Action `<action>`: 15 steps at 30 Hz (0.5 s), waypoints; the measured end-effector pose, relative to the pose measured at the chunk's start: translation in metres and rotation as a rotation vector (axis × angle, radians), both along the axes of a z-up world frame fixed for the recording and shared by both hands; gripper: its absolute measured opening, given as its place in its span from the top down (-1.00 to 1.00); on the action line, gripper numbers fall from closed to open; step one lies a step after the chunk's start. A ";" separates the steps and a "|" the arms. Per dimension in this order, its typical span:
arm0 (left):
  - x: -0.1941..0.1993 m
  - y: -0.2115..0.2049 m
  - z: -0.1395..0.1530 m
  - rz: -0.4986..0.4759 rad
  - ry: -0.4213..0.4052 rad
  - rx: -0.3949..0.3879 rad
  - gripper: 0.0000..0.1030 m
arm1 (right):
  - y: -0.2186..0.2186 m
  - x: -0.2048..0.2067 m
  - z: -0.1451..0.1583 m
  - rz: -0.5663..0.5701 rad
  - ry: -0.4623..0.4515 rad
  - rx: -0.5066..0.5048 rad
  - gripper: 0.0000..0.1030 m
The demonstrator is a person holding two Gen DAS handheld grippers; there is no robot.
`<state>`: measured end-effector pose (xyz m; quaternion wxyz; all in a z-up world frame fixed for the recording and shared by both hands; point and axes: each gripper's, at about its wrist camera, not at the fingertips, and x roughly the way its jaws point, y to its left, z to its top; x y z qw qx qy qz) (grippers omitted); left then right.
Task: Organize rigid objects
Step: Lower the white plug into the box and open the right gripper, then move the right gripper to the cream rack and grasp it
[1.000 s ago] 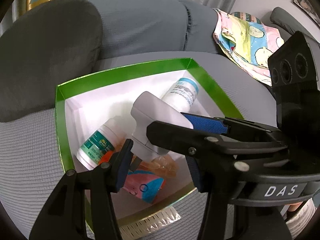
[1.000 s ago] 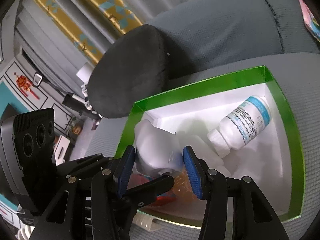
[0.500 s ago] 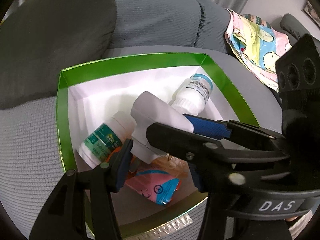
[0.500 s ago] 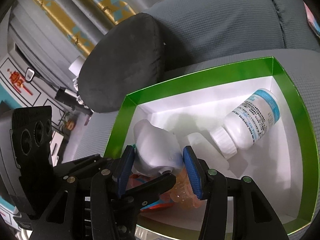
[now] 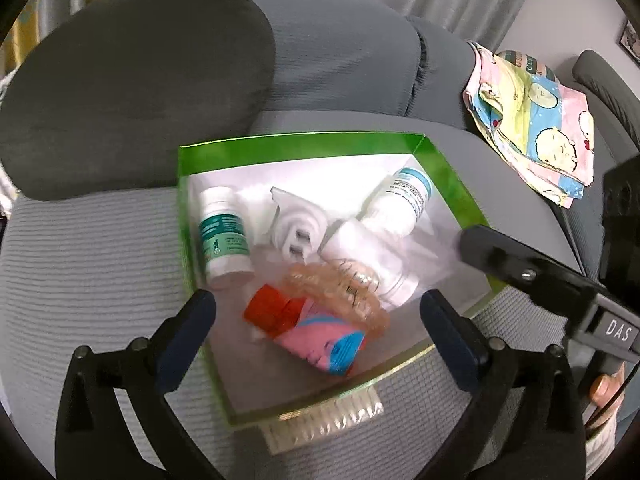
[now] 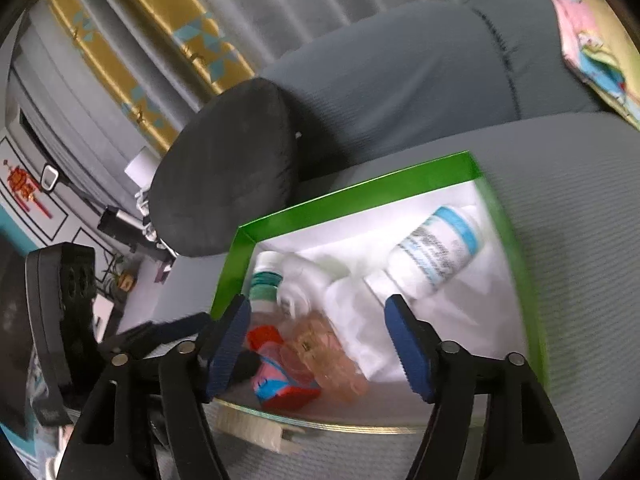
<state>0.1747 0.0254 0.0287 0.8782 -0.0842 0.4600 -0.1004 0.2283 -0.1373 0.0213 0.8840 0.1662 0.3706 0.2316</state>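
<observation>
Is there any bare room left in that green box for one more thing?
Some. The white floor along the far wall of the green box is bare, and a strip by its right wall, past the blue-banded bottle. The near-left half is crowded: green-label bottle, white plug, pink packet.

Label text on the 2 bottles (image 5: 225, 236) (image 6: 438, 255) blurred, unreadable; patterned cloth (image 6: 596, 40) cut off at edge.
</observation>
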 end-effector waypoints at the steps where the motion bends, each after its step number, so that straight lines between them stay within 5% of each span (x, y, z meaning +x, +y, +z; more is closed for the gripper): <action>1: -0.005 0.004 0.003 0.009 -0.007 0.001 -0.97 | -0.003 -0.006 0.002 -0.006 -0.009 -0.012 -0.45; 15: -0.086 0.022 -0.004 0.065 -0.008 0.026 -0.97 | -0.021 -0.080 -0.005 -0.001 0.019 -0.063 -0.46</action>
